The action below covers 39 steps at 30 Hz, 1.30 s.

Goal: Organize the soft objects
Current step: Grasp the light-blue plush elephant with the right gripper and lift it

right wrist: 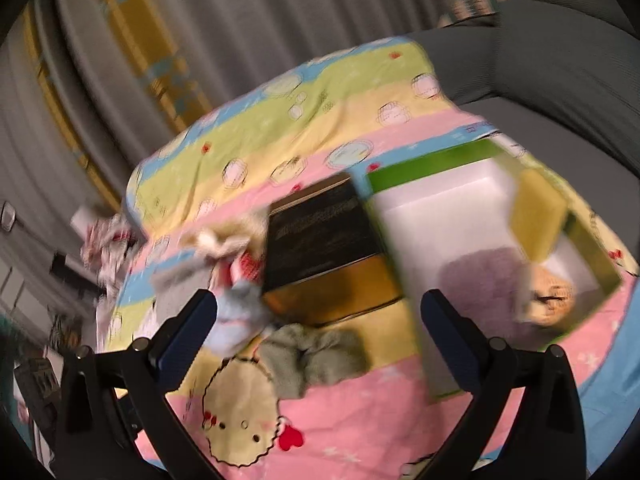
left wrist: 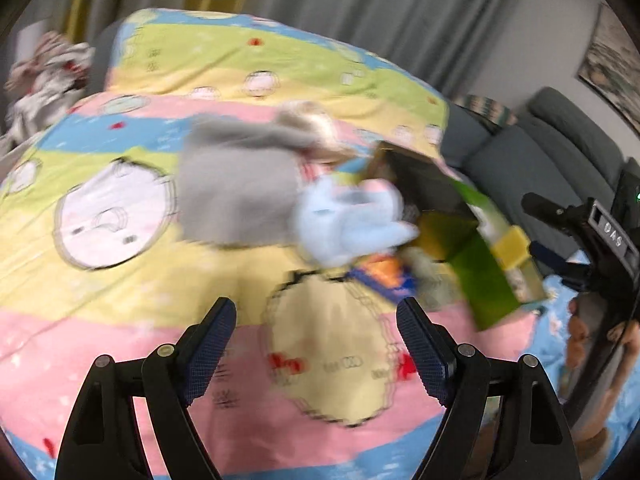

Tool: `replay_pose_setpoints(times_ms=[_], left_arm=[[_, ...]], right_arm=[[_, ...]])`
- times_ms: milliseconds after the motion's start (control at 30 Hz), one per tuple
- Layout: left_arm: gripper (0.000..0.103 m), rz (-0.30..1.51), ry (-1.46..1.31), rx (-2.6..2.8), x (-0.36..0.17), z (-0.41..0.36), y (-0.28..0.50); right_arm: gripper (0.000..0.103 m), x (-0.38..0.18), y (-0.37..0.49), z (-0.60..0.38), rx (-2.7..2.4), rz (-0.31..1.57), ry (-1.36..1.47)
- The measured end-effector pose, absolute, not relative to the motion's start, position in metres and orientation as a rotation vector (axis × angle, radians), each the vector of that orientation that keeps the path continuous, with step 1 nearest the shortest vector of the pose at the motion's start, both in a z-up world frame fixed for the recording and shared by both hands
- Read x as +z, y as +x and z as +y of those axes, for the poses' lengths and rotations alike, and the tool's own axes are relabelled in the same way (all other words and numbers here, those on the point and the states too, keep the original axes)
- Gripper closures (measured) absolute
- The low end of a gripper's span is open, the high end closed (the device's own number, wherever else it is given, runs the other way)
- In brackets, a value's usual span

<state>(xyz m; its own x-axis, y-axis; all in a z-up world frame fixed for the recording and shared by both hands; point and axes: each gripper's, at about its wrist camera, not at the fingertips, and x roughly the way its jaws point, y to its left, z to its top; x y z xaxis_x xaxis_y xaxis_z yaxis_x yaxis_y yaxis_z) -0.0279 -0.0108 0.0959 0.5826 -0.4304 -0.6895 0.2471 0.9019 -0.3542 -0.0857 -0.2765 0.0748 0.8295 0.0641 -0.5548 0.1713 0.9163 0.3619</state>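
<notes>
Both my grippers — left gripper (left wrist: 316, 336) and right gripper (right wrist: 320, 332) — gape empty between picks, so next I must reach the pale blue plush (left wrist: 352, 220) for the green-edged box (right wrist: 408, 296).

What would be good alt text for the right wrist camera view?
Blurred fisheye view: the open right gripper holds nothing above a pastel cartoon bedspread. Ahead sit a green-edged white box holding soft toys, a black box, and loose grey cloth.

Black claw (left wrist: 316, 320), blue textured pads (left wrist: 210, 344)
</notes>
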Motion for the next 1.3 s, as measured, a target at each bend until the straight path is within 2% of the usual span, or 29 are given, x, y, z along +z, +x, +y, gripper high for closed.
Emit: replay_pose_setpoints(times_ms=[200,333,533,600,700,733,767,800,933,1133,1300], left_arm=[[0.021,0.855,-0.245,-0.283,0.075,0.018,-0.023],[0.021,0.832,-0.264,-0.246,0.075,0.033,-0.021],[0.021,0.832,-0.264,-0.225,0.076,0.046,-0.025],[0.021,0.829,-0.273,-0.221,0.077,0.050,-0.024],[0.021,0.830,-0.289,-0.215,0.077,0.054,-0.022],[0.021,0.834,-0.292,-0.213,0.076,0.055,-0.021],[0.021,0.840,-0.297,-0.209,0.076,0.056,-0.021],[0.021,0.845,-0.301,-0.206,0.076,0.057,-0.020],[0.021,0.848,-0.306,-0.198,0.077,0.059,-0.020],[0.021,0.840,-0.269,-0.137,0.080,0.066,-0.020],[0.021,0.856,-0.287,-0.101,0.079,0.078,-0.019]], right_arm=[[0.003,0.060,-0.053,-0.223,0.063,0.630,0.361],[0.015,0.051,-0.025,-0.191,0.090,0.650,0.314],[0.015,0.038,0.014,-0.164,0.051,0.678,0.237],[0.019,0.030,0.026,-0.160,0.021,0.708,0.204],[0.030,0.019,0.032,-0.162,-0.041,0.715,0.201],[0.040,0.018,0.032,-0.163,-0.052,0.704,0.188],[0.061,0.018,0.031,-0.163,-0.088,0.698,0.160],[0.067,0.018,0.031,-0.163,-0.122,0.696,0.137],[0.071,0.026,0.019,-0.174,-0.087,0.658,0.218],[0.071,0.054,-0.025,-0.156,0.110,0.595,0.305],[0.070,0.046,-0.040,-0.124,0.225,0.669,0.322]])
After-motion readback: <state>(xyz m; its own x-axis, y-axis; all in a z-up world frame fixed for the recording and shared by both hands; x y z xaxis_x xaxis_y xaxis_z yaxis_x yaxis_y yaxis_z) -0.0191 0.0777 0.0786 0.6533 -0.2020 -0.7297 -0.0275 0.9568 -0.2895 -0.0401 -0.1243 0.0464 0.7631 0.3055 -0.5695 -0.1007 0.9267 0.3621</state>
